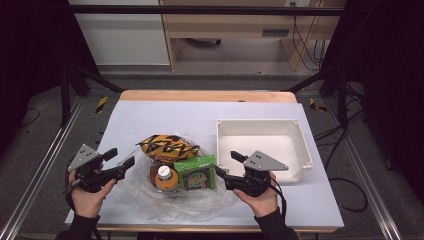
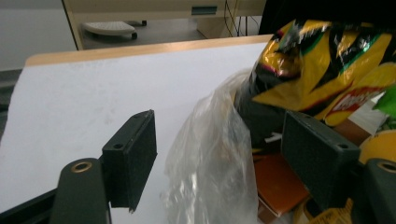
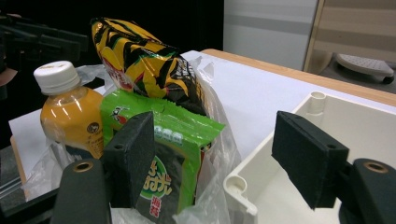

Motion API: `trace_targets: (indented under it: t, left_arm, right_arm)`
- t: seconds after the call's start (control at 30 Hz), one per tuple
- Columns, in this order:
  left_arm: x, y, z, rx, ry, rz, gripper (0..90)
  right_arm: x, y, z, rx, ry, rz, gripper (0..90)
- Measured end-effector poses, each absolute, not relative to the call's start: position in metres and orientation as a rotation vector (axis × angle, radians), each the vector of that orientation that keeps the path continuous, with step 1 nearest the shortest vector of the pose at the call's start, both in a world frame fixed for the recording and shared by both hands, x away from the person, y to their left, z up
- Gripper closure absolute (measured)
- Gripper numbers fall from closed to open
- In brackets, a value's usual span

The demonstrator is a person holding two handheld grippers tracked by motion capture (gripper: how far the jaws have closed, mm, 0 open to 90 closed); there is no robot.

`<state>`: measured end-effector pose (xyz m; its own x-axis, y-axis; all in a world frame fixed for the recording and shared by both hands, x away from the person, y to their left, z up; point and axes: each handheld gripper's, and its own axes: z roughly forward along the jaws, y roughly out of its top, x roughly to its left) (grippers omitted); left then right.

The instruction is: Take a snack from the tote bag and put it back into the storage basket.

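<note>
Clear plastic bag (image 1: 170,197) lying open and crumpled at near-centre of table (image 1: 150,120), between the two grippers. Inside or on it: yellow-and-black snack bag (image 1: 167,145) at the far side, green packet (image 1: 196,173) at the right, orange bottle with white cap (image 1: 164,177) at the near left, a red-brown item partly hidden beneath.

Left gripper (image 1: 121,158) just left of the bag, held in a hand (image 1: 90,197); jaws spread wide, nothing pinched. Left gripper view: a fold of the plastic bag (image 2: 210,158) rising between the two jaws, no pad seen pressing it; snack bag (image 2: 327,65) beyond the right-hand jaw.

Right gripper (image 1: 229,164) just right of the green packet, held in the other hand (image 1: 257,197); jaws likewise spread, empty. Right gripper view: green packet (image 3: 182,140) behind the left-hand jaw, bottle (image 3: 70,112) and snack bag (image 3: 144,60) farther off.

White tray (image 1: 300,145) at the right of the table, just beside the bag; its rim (image 3: 243,186) close under the right gripper's jaws.
</note>
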<state>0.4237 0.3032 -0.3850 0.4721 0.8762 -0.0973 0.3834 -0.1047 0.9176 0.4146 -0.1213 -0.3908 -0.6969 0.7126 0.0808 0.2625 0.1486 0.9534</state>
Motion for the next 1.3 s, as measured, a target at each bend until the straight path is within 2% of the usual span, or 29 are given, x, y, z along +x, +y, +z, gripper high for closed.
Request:
trace_targets:
  t: [0.07,0.17,0.27,0.37,0.47,0.63,0.8,0.93,1.13,1.3]
  left_arm:
    - [0.428,0.302,-0.385,1.705,1.092,0.608,28.5]
    - [0.433,0.299,-0.389,1.725,1.090,0.613,36.0]
    - [0.434,0.299,-0.395,1.737,1.084,0.601,49.8]
    - [0.435,0.300,-0.403,1.745,1.087,0.573,58.7]
    - [0.436,0.300,-0.411,1.763,1.094,0.550,65.6]
    - [0.440,0.299,-0.423,1.792,1.113,0.532,71.8]
    - [0.443,0.295,-0.433,1.825,1.120,0.516,77.1]
    - [0.445,0.294,-0.438,1.836,1.122,0.502,78.9]
    - [0.444,0.295,-0.438,1.832,1.123,0.504,80.4]
    - [0.444,0.294,-0.439,1.836,1.123,0.500,80.9]
  right_arm:
    - [0.418,-0.118,-0.392,0.934,2.051,1.566,30.0]
    - [0.424,-0.115,-0.395,0.936,2.074,1.543,29.7]
    - [0.429,-0.110,-0.399,0.933,2.107,1.525,29.6]
    - [0.431,-0.104,-0.403,0.918,2.148,1.516,29.5]
    - [0.434,-0.099,-0.408,0.914,2.179,1.496,29.6]
    - [0.439,-0.093,-0.415,0.906,2.226,1.482,32.0]
    - [0.445,-0.088,-0.420,0.886,2.269,1.499,41.6]
    - [0.445,-0.086,-0.422,0.858,2.278,1.500,57.4]
    - [0.438,-0.088,-0.419,0.848,2.269,1.474,74.9]
    - [0.430,-0.093,-0.415,0.864,2.272,1.480,78.8]
